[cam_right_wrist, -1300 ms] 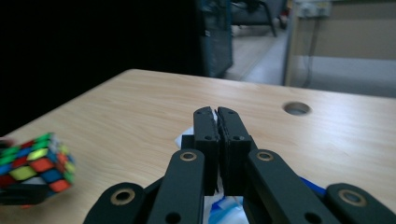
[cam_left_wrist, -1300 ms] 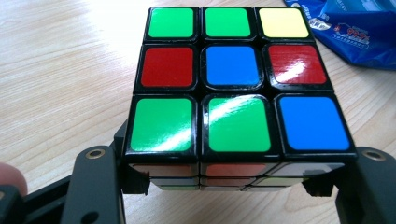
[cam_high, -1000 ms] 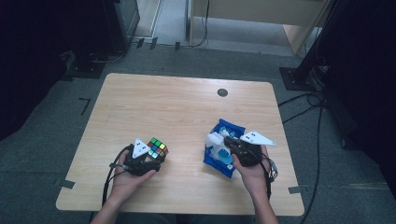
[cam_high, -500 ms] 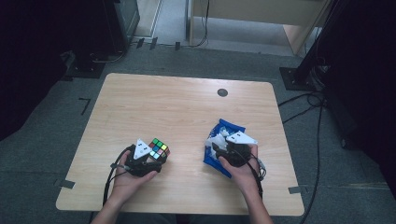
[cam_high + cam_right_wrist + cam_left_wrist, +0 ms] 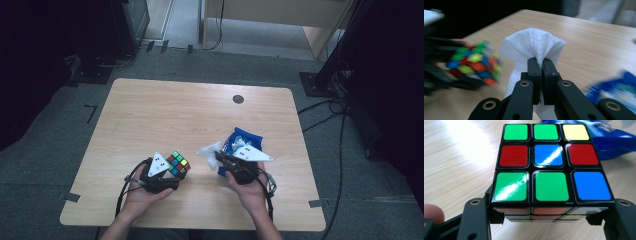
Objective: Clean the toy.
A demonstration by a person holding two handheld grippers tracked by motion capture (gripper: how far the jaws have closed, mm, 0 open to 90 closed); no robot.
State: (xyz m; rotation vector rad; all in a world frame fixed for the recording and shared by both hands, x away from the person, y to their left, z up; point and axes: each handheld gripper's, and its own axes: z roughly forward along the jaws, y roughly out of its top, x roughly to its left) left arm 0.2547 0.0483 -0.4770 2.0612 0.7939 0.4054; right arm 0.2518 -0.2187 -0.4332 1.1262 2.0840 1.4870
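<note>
A scrambled Rubik's cube (image 5: 178, 163) (image 5: 549, 165) sits between the jaws of my left gripper (image 5: 172, 171) (image 5: 549, 206), which is shut on its sides just above the table near the front edge. My right gripper (image 5: 218, 158) (image 5: 542, 63) has just closed its jaws and is shut on a white tissue (image 5: 209, 150) (image 5: 534, 40); the tissue fans out above the fingertips. Behind that gripper lies a blue tissue packet (image 5: 241, 140) (image 5: 619, 90). The cube (image 5: 474, 62) shows blurred to the left in the right gripper view.
The wooden table (image 5: 165, 110) has a dark round cable hole (image 5: 238, 99) near its far edge. Cables (image 5: 330, 112) and black stands lie on the floor to the right. Each gripper trails a cable off the front edge.
My right gripper has moved left from over the blue packet toward the cube, drawing the white tissue out with it. The left gripper and cube have stayed put.
</note>
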